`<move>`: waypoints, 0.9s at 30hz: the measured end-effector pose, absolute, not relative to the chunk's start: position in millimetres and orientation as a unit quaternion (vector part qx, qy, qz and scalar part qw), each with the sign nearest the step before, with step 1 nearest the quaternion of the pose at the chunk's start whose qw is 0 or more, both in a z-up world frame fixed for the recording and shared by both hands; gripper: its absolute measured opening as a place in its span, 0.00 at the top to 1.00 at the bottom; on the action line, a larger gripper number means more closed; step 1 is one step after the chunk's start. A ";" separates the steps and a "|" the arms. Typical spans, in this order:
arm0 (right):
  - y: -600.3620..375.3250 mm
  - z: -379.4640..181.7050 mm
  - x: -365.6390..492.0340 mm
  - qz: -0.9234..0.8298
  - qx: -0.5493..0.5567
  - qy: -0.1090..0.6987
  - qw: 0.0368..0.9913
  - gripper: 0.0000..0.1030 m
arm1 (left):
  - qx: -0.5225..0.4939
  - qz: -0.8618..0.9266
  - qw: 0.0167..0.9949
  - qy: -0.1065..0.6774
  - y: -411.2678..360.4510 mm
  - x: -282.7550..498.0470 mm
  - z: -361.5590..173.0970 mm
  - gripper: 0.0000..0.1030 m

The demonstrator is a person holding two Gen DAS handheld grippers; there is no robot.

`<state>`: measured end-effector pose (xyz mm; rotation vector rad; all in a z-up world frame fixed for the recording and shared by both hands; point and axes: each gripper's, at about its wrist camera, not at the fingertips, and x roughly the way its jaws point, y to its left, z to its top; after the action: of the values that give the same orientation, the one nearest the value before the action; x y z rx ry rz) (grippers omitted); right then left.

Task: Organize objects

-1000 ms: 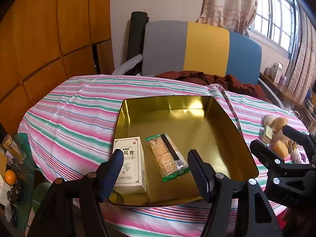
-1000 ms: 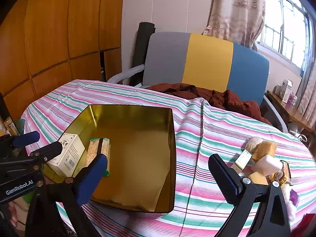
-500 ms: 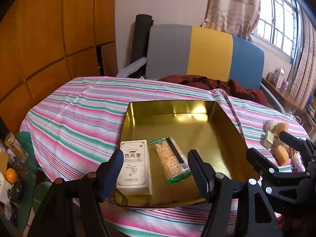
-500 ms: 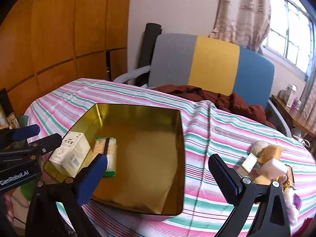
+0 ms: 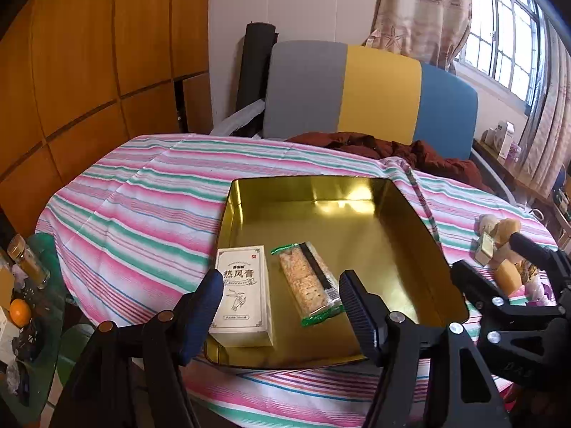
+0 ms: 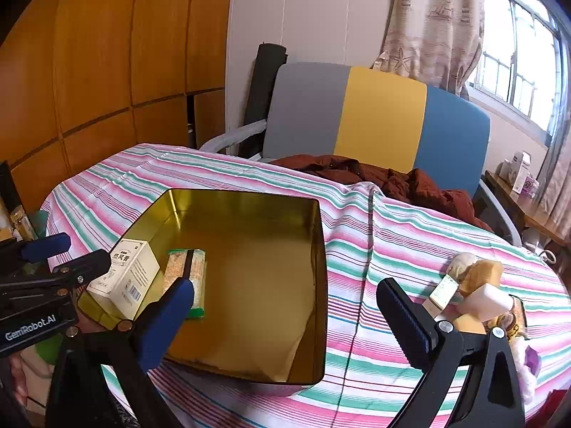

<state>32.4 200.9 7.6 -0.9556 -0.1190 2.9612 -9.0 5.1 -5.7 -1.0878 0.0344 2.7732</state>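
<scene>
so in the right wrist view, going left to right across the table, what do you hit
left gripper → white box → cracker packet → bare floor of the gold tin → striped tablecloth → pile of small items

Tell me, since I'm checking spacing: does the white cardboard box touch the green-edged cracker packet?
Apart. The left wrist view shows bare gold tray floor between the white cardboard box and cracker packet.

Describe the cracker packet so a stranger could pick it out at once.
Find the gold tin tray on the striped tablecloth. Two things lie at its near left end: a white carton and, just right of it, the cracker packet. The packet is the flat clear wrapper with green ends, pale crackers showing through.
</scene>
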 end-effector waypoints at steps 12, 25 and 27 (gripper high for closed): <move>217.8 8.2 39.3 0.950 -0.310 -0.025 0.030 0.00 | -0.366 0.925 0.100 0.016 15.6 -6.9 -9.5 0.34; 248.3 -1.2 41.1 0.945 -0.323 -0.005 0.057 0.00 | -0.364 0.922 0.120 0.042 33.1 -8.0 -12.4 0.33; 253.2 -1.7 41.7 0.944 -0.323 -0.004 0.062 0.00 | -0.365 0.922 0.125 0.047 36.9 -8.6 -12.6 0.33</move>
<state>41.7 253.2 -1.7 -0.9777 -0.0133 2.8541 -8.6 36.9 -12.6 -1.0623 0.1370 2.6861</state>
